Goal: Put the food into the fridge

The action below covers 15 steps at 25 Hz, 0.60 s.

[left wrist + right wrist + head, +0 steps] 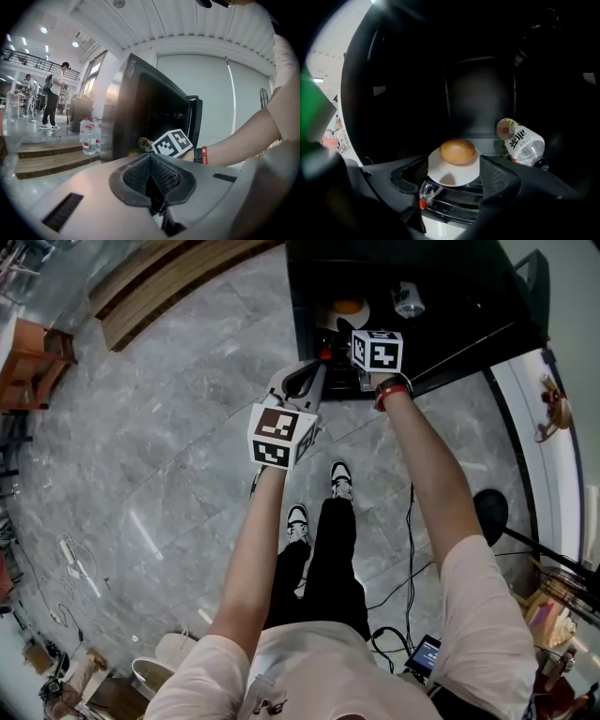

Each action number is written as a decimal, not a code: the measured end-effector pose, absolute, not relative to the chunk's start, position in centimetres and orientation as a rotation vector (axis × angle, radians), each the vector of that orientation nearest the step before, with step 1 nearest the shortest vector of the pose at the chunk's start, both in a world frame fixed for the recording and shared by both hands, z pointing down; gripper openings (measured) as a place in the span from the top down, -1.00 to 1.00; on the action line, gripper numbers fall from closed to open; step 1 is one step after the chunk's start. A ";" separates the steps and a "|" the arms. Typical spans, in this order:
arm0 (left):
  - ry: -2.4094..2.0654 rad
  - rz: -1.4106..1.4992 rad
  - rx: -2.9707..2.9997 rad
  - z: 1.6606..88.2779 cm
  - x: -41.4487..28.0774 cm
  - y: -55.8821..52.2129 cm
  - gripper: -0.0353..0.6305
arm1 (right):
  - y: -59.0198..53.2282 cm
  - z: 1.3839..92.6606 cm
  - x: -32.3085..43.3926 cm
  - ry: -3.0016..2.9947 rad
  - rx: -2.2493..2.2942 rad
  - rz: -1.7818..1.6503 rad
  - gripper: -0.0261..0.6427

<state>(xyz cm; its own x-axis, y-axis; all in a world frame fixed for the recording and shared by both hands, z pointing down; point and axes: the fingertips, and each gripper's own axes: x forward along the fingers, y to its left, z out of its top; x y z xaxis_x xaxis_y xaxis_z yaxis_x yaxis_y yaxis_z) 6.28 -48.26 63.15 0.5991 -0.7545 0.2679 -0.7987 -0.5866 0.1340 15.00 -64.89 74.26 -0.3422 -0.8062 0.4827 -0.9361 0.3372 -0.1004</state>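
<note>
The black fridge (469,296) stands open in front of me. A brown bun (457,151) lies on a white plate (440,169) on a shelf inside, also seen as the bun (348,307) in the head view. My right gripper (454,174) reaches into the fridge, its jaws wide apart on either side of the plate's near edge and not pressing on it. My left gripper (152,185) hangs back outside the fridge (140,112), jaws together with nothing between them; it shows in the head view as the left gripper (305,381).
A clear drink bottle (525,144) lies on its side at the shelf's right. A small red-capped thing (423,199) sits on a rack below the plate. Water bottles (89,138) stand on wooden steps (47,157). Cables (403,587) run over the grey floor.
</note>
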 end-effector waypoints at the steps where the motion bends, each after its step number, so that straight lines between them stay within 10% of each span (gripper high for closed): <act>1: -1.280 0.265 2.587 62.9 6.3 -48.2 0.84 | -64.7 74.1 15.1 -2.258 1.544 0.521 -0.09; 15: -1.274 0.278 2.604 59.5 5.4 -46.3 0.84 | -59.2 70.2 16.6 -2.242 1.557 0.562 0.07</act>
<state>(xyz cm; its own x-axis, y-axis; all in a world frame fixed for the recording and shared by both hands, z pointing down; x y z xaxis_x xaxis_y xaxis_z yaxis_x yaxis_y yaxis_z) 5.44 -46.34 59.51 0.6044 -0.7503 0.2679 -0.7937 -0.5961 0.1211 16.59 -59.17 70.25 -0.3329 -0.8012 0.4973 -0.9410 0.3162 -0.1205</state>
